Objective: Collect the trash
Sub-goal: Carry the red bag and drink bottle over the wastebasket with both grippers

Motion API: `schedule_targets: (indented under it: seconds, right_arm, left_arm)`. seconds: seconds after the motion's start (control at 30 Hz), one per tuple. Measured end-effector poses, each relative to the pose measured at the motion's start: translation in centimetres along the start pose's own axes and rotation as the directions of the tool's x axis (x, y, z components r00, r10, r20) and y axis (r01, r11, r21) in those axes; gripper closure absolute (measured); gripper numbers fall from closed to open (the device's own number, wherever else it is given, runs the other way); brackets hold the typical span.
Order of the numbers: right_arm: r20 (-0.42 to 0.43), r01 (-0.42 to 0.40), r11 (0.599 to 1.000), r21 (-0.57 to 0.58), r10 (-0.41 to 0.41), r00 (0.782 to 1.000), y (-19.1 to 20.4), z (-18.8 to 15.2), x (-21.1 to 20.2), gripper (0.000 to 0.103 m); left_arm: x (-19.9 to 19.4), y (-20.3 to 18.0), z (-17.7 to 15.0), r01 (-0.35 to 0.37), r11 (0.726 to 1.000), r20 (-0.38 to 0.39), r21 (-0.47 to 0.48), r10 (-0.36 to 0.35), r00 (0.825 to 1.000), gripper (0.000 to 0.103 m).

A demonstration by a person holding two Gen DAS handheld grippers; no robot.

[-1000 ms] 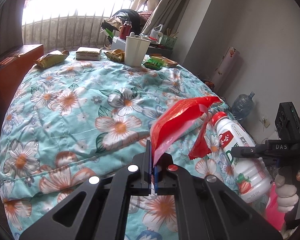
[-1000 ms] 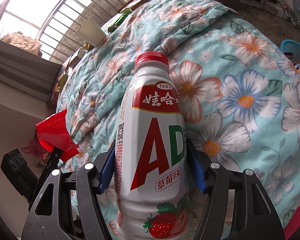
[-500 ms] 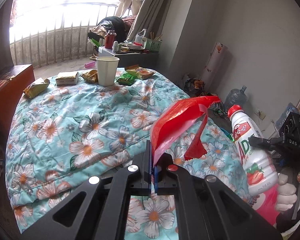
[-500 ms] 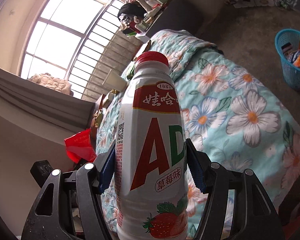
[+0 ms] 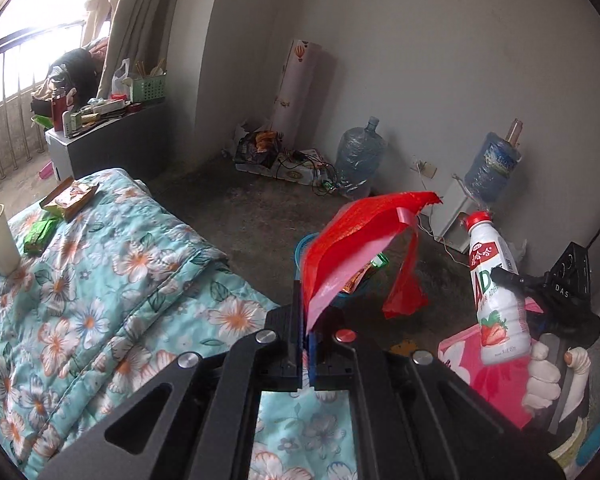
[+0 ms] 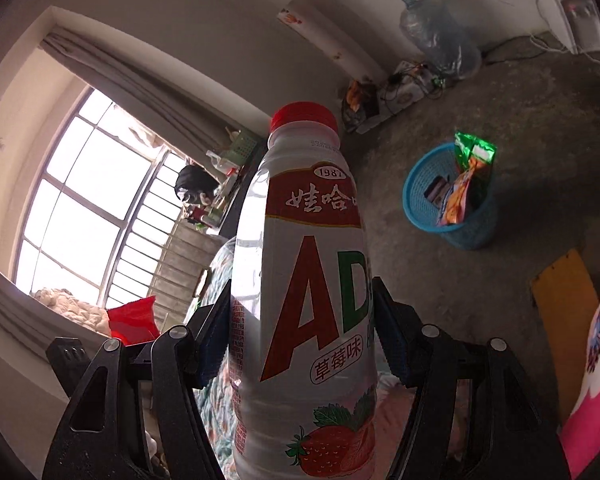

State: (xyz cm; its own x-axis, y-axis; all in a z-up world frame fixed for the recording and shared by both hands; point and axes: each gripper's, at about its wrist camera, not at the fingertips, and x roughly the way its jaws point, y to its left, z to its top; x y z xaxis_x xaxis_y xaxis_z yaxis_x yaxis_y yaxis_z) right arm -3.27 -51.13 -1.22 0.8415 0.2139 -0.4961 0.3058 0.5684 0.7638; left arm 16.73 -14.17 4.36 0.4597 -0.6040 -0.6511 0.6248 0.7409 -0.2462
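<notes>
We've got the bottle (image 6: pixel 304 292) clamped upright in our right hand-held gripper (image 6: pixel 302 336), both pads squeezing its waist, held up in the air over the floor with the blue basket (image 6: pixel 466 236) well off ahead. Our left hand-held gripper (image 5: pixel 307 344) is pinched tight on the red wrapper (image 5: pixel 352 240), which flops up and forward, one torn strip dangling loose.

What could go wrong? The bottle is smooth and rounded where we grip it, so a tilt toward the basket might let it slip through. The wrapper hangs by a thin edge; a quick swing could tear it or pull it free. The basket already holds 2 or 3 packets (image 6: pixel 466 176) poking above its rim, so a careless drop may bounce out onto the floor (image 6: pixel 440 280).

Reading the label: "1987" on top, Chinese characters on a red band, big "AD", then more characters in an oval above a strawberry. In the left view, the right tool's body reads "DAS".
</notes>
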Motion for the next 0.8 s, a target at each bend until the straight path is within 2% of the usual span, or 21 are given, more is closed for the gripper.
schedule_targets:
  seconds: [0.13, 0.23, 0.37, 0.47, 0.53, 0.63, 0.7, 0.73, 0.8]
  right_arm:
    - [0.045, 0.066, 0.995, 0.079, -0.069, 0.997, -4.4, 1.1, -0.8, 0.042]
    - [0.046, 0.092, 0.988, 0.125, -0.099, 0.994, -6.2, 0.6, -0.5, 0.042]
    - [0.027, 0.117, 0.98, 0.162, -0.123, 0.992, -8.6, 1.0, 0.4, 0.042]
    - [0.016, 0.157, 0.975, 0.157, -0.161, 0.987, -9.8, 0.7, 0.7, 0.042]
    - [-0.002, 0.167, 0.971, 0.169, -0.169, 0.986, -10.5, 0.5, 1.0, 0.042]
    - [-0.031, 0.185, 0.966, 0.183, -0.182, 0.983, -11.5, 0.3, 1.9, 0.042]
    - [-0.047, 0.21, 0.961, 0.177, -0.205, 0.978, -11.9, 0.1, 2.3, 0.042]
    - [-0.053, 0.224, 0.958, 0.179, -0.218, 0.975, -12.2, 0.0, 2.5, 0.042]
    - [-0.068, 0.248, 0.952, 0.178, -0.24, 0.968, -12.6, -0.3, 2.9, 0.042]
  left_arm:
    - [5.3, -3.4, 1.9, 0.055, 0.997, -0.07, 0.045, -0.052, 0.996, 0.102]
    - [9.2, -4.7, 2.8, 0.1, 0.994, -0.137, 0.036, -0.094, 0.986, 0.102]
    - [16.0, -6.3, 4.2, 0.135, 0.991, -0.254, 0.021, -0.125, 0.959, 0.102]
    - [22.6, -7.1, 5.7, 0.131, 0.991, -0.349, -0.014, -0.128, 0.928, 0.102]
    - [27.3, -7.9, 6.6, 0.088, 0.996, -0.393, 0.007, -0.078, 0.916, 0.102]
    - [34.4, -9.3, 7.7, 0.029, 0.995, -0.427, 0.09, 0.013, 0.904, 0.101]
    - [39.2, -9.6, 8.0, -0.014, 0.995, -0.448, 0.103, 0.059, 0.892, 0.099]
    - [41.4, -9.6, 7.9, -0.037, 0.994, -0.456, 0.101, 0.079, 0.887, 0.093]
    - [45.3, -9.1, 7.3, -0.054, 0.996, -0.469, 0.073, 0.082, 0.879, 0.071]
